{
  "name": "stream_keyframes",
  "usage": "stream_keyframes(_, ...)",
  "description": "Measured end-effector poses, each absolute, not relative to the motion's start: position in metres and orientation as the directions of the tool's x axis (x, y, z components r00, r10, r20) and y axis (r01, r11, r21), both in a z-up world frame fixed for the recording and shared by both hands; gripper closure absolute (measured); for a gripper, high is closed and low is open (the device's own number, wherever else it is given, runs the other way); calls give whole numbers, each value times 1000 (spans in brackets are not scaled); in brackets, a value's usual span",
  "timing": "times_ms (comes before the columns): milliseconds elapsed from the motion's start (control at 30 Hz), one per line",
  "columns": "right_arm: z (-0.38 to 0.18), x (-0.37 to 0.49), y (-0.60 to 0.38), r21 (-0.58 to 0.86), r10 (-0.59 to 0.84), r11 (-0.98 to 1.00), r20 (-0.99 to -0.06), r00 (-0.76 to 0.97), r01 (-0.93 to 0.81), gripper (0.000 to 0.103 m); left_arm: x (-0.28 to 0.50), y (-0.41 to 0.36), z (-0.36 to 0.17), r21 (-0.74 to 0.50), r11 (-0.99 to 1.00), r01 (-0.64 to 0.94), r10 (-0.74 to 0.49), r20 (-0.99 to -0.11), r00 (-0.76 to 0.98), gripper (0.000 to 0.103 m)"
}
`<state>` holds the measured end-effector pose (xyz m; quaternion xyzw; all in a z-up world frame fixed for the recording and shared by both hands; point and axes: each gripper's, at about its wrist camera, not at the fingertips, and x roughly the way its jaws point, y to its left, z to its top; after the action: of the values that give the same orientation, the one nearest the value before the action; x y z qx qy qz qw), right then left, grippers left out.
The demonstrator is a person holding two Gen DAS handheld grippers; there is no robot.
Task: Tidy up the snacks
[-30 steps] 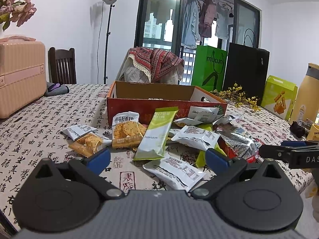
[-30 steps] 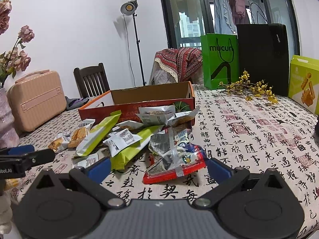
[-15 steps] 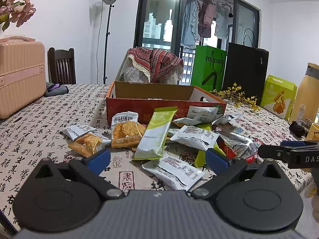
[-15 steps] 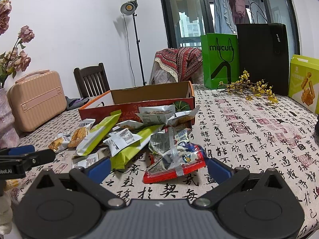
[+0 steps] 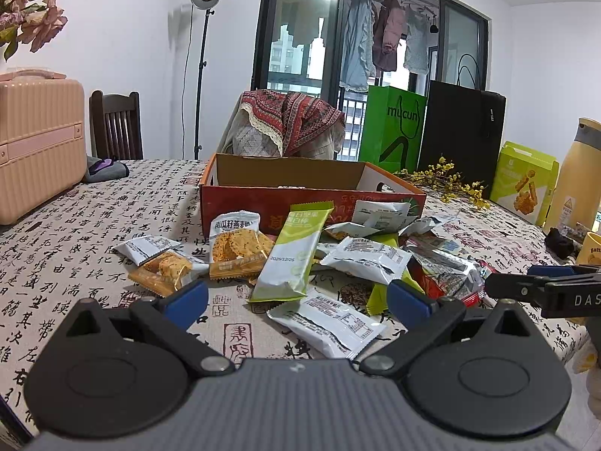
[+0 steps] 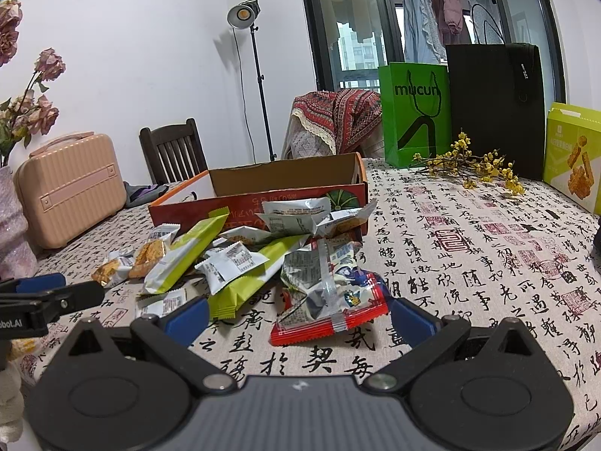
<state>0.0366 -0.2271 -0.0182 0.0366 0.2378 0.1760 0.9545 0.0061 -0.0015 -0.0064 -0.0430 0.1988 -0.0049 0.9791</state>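
Fingers (image 5: 186, 297) spread wide; green bar packet (image 5: 293, 253) points toward the box (image 5: 263, 203).

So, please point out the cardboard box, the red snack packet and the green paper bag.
cardboard box (image 5: 263, 206), left wrist view, front wall
red snack packet (image 6: 338, 323), right wrist view, lower red edge
green paper bag (image 6: 417, 120), right wrist view, front face

Glossy crinkled plastic snack wrappers (image 5: 289, 251) lie on the matt cloth surface (image 6: 469, 263); at 12 o'clock, the matt cardboard box (image 5: 300, 203).

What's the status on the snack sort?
Left hand-held gripper and right hand-held gripper open, empty. Snack packets piled before cardboard box. Nothing blocking.
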Motion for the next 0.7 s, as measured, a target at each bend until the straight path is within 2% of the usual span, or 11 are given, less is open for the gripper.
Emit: stream_keyframes(700,-22,40,-226,167,361,933,-449,818,-320,0,9,-5,-7,-80,997,7,-39,-405,913,0)
